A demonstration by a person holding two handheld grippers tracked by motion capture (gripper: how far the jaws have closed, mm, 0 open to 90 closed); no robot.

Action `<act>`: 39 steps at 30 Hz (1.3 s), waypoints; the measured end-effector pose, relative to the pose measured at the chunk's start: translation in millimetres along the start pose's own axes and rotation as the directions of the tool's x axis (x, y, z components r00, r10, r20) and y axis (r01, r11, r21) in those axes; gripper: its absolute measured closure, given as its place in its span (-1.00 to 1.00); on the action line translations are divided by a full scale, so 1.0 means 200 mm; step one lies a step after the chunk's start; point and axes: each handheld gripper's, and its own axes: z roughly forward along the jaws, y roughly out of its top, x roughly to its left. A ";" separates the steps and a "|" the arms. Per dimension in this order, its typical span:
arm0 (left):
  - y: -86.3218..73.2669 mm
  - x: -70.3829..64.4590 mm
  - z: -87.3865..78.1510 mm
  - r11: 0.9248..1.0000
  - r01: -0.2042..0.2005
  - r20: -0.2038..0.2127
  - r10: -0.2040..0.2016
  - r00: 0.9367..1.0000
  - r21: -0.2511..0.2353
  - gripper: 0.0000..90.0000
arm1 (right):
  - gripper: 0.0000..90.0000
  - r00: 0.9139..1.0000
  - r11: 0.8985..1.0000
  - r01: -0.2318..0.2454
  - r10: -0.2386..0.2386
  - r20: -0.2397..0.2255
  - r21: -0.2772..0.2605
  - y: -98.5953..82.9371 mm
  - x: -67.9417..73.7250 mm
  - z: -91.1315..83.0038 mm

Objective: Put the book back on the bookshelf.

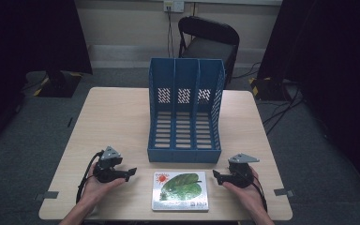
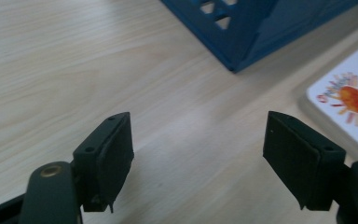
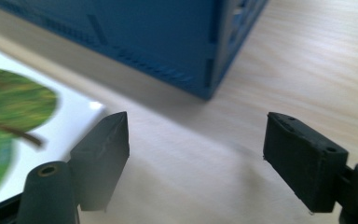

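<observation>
Right claw point(image 3: 196, 149) wide apart over table point(image 3: 307, 56) — book point(image 3: 28, 121) left, blue rack point(image 3: 144, 37) ahead

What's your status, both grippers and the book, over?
Left gripper open, right gripper open, both holding nothing. Book flat on table between them, untouched. Blue file rack just behind it; nothing in the way.

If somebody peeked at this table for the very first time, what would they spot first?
Probably the big blue file rack standing upright in the middle of the table, with three slots open toward the person. Right in front of it lies a flat white book with a green leaf and a little red sun on its cover. A hand holds an open black tool on each side of the book: the left tool and the right tool.
</observation>
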 end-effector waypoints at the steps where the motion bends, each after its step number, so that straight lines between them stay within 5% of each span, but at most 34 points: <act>1: 0.00 0.00 0.00 1.000 0.000 0.000 0.000 1.000 0.000 -0.43 | -0.51 1.000 1.000 0.000 0.000 0.000 0.000 0.00 0.00 0.00; 2: 0.01 -0.02 0.00 1.000 -0.010 0.013 0.010 1.000 0.009 -0.41 | -0.51 0.998 1.000 0.000 0.000 -0.057 0.011 0.00 0.03 -0.03; 11: 0.04 -0.14 0.04 0.999 -0.040 0.102 0.038 0.994 0.013 -0.31 | -0.48 0.982 0.996 0.082 -0.085 -0.167 -0.023 -0.01 0.19 -0.11; 20: 0.06 -0.24 0.10 0.998 -0.046 0.216 0.038 0.976 0.034 -0.15 | -0.57 0.945 0.986 0.166 -0.159 -0.284 -0.001 -0.02 0.34 -0.06; 27: 0.05 -0.28 0.13 0.996 -0.059 0.260 0.038 0.965 0.074 -0.05 | -0.55 0.950 0.986 0.167 -0.159 -0.270 0.010 -0.04 0.34 -0.04; 32: 0.04 -0.29 0.15 0.994 -0.072 0.252 0.049 0.967 0.086 -0.08 | -0.61 0.940 0.983 0.181 -0.162 -0.300 0.038 -0.05 0.35 -0.03; 39: 0.04 -0.30 0.17 0.991 -0.101 0.242 0.078 0.967 0.085 -0.10 | -0.70 0.942 0.984 0.165 -0.137 -0.305 0.065 -0.06 0.34 -0.01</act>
